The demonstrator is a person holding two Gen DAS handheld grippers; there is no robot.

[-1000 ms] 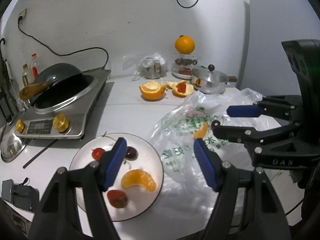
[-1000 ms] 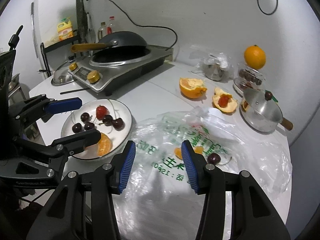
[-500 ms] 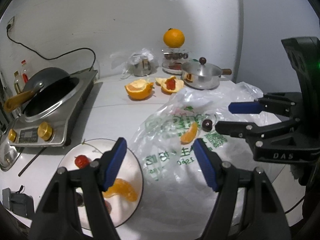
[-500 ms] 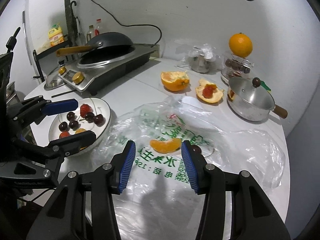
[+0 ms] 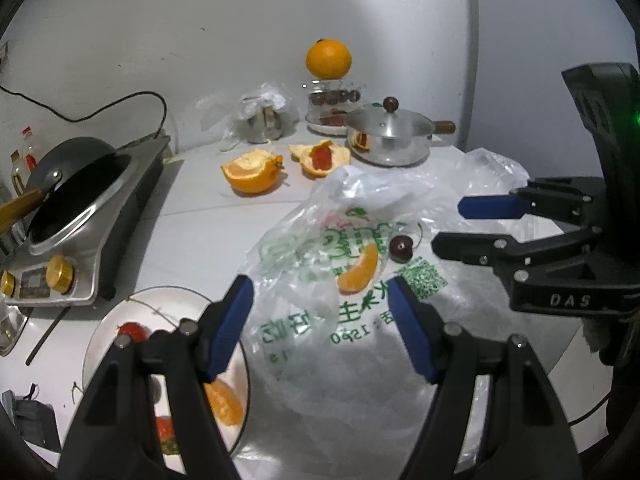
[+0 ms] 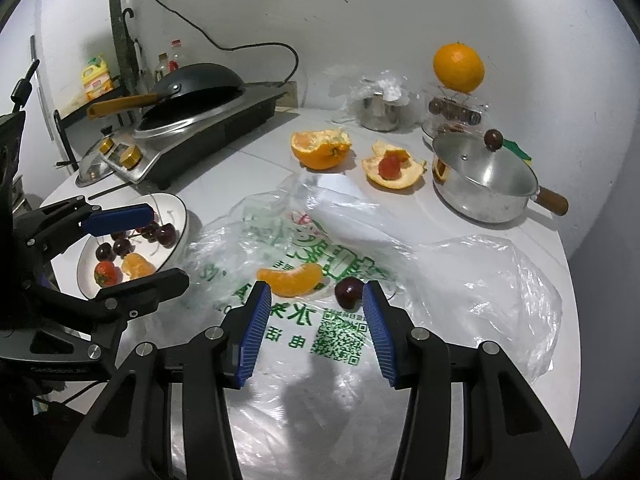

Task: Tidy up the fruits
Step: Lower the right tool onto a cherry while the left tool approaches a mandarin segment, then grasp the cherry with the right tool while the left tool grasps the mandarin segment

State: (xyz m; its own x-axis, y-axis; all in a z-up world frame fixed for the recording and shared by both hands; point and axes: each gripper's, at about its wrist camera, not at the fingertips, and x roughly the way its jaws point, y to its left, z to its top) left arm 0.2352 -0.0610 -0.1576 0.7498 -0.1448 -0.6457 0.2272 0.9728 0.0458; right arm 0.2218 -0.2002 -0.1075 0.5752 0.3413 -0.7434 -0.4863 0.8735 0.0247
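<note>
An orange segment point(image 6: 290, 278) and a dark cherry point(image 6: 347, 293) lie on a crumpled clear plastic bag point(image 6: 340, 344) with green print. My right gripper point(image 6: 316, 300) hovers just short of them, open and holding nothing; the cherry sits by its right fingertip. In the left wrist view the segment point(image 5: 359, 270) and cherry point(image 5: 401, 247) lie beyond my open, empty left gripper point(image 5: 320, 300). To the left, a white plate point(image 6: 178, 210) holds several cherries, a strawberry point(image 6: 106, 274) and another segment point(image 6: 138, 266). My left gripper point(image 6: 156, 246) hangs over that plate's near side.
A cooker with a wok point(image 6: 192, 88) stands at the back left. Two orange peel halves point(image 6: 320, 148), one holding a strawberry, lie mid-table. A lidded saucepan point(image 6: 480, 176), a whole orange point(image 6: 458, 66) on a clear box and a bagged metal cup point(image 6: 378, 110) line the back right.
Both grippers have travelled to the right, from beside the plate to over the bag. The segment and cherry are now close before the right gripper. Neither gripper's opening has altered.
</note>
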